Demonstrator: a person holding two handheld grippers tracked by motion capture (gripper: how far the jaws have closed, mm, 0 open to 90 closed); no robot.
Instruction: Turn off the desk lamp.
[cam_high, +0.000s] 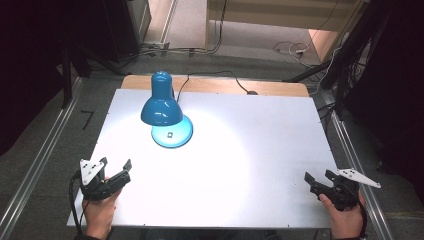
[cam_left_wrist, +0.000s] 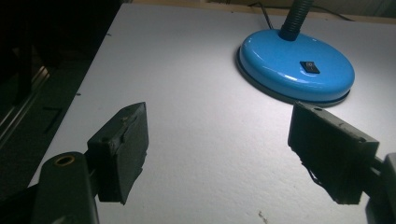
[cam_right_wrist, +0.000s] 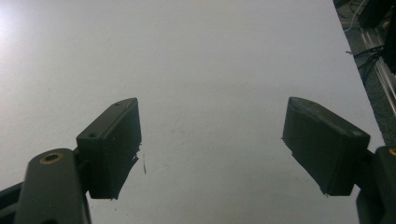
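Observation:
A blue desk lamp (cam_high: 161, 106) stands lit at the back left of the white table (cam_high: 260, 130); its round base (cam_left_wrist: 299, 65) carries a black rocker switch (cam_left_wrist: 309, 67), and a dark gooseneck rises from the base's far side. My left gripper (cam_high: 116, 164) rests near the table's front left corner, held by a hand, jaws wide open with nothing between them (cam_left_wrist: 217, 149). It points toward the lamp base, a short way off. At the front right, a hand holds my right gripper (cam_high: 320, 176), open and empty (cam_right_wrist: 210, 149), over bare table.
The lamp's cable (cam_high: 220, 76) runs off the back edge over a wooden strip. Metal rails (cam_high: 40, 160) flank the table left and right. Cables lie on the floor (cam_high: 290, 49) behind. The lamp throws a bright pool of light on the table's middle.

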